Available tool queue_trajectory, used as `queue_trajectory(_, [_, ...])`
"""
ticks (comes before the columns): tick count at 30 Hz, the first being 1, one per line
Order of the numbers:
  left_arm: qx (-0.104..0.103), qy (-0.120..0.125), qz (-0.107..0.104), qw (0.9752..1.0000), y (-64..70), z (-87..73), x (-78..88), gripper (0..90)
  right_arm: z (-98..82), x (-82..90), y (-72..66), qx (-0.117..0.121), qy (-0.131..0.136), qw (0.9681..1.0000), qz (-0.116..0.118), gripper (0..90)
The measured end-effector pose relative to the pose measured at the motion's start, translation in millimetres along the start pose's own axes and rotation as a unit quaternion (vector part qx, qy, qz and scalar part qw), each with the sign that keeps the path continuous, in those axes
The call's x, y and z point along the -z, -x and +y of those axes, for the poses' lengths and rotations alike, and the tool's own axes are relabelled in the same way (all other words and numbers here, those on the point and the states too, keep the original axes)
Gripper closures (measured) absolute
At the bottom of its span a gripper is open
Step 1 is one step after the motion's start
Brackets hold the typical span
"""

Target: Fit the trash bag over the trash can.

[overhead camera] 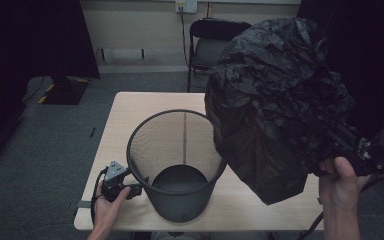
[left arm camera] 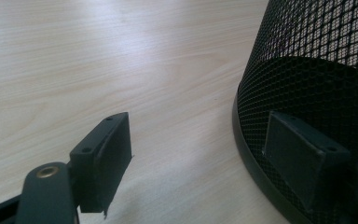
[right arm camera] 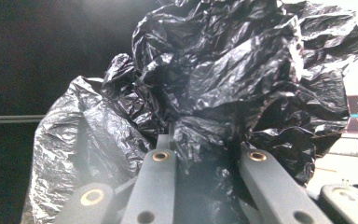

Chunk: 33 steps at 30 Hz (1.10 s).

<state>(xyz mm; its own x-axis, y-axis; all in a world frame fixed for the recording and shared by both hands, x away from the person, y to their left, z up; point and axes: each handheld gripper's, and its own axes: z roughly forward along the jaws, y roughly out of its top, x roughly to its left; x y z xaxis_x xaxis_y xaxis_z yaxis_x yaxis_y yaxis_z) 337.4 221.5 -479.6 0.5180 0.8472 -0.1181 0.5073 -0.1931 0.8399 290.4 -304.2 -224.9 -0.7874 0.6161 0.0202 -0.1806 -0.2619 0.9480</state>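
Pale wood table [overhead camera: 130,107], grey carpet. Left gripper [left arm camera: 200,154] fingers spread beside mesh bin [overhead camera: 180,160]; right gripper [right arm camera: 205,156] pinching black bag [overhead camera: 275,100].

Blk folding chair [overhead camera: 215,47] behind table [overhead camera: 130,107].

The bag [overhead camera: 280,100] is thin black plastic, shiny and full of crinkles. The bin [overhead camera: 177,165] is dark metal net with tiny holes and a smooth rim. The table [overhead camera: 130,107] is pale wood, smooth, with fine lines. The gripper pads [left arm camera: 105,158] look dull black.
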Motion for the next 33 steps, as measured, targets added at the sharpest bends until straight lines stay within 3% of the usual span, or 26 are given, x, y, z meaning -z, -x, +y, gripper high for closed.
queue_trajectory(4, [0.0, 0.0, -0.005, 1.0, 4.5, 1.6, -3.6, 22.9, 4.5, -0.9, -4.9, -0.002, 0.009, 0.9999, 0.012, 81.1])
queue_trajectory(10, [0.003, 0.001, -0.007, 1.0, 9.9, 4.7, -11.2, 22.6, -3.4, -9.9, -7.3, -0.02, 0.011, 0.9991, 0.035, 81.1])
queue_trajectory(16, [-0.008, -0.003, -0.006, 0.9999, 15.4, 11.6, -20.6, 22.6, -18.2, -29.8, -13.0, -0.035, 0.0, 0.9976, 0.059, 81.0])
queue_trajectory(24, [-0.009, -0.002, -0.011, 0.9999, 24.4, 17.7, -31.9, 23.9, -34.5, -57.2, -24.1, -0.059, -0.008, 0.9931, 0.101, 81.0])
queue_trajectory(33, [-0.029, 0.001, -0.025, 0.9993, 37.9, 22.8, -40.8, 27.2, -43.7, -76.4, -34.4, -0.052, -0.038, 0.9914, 0.114, 80.8])
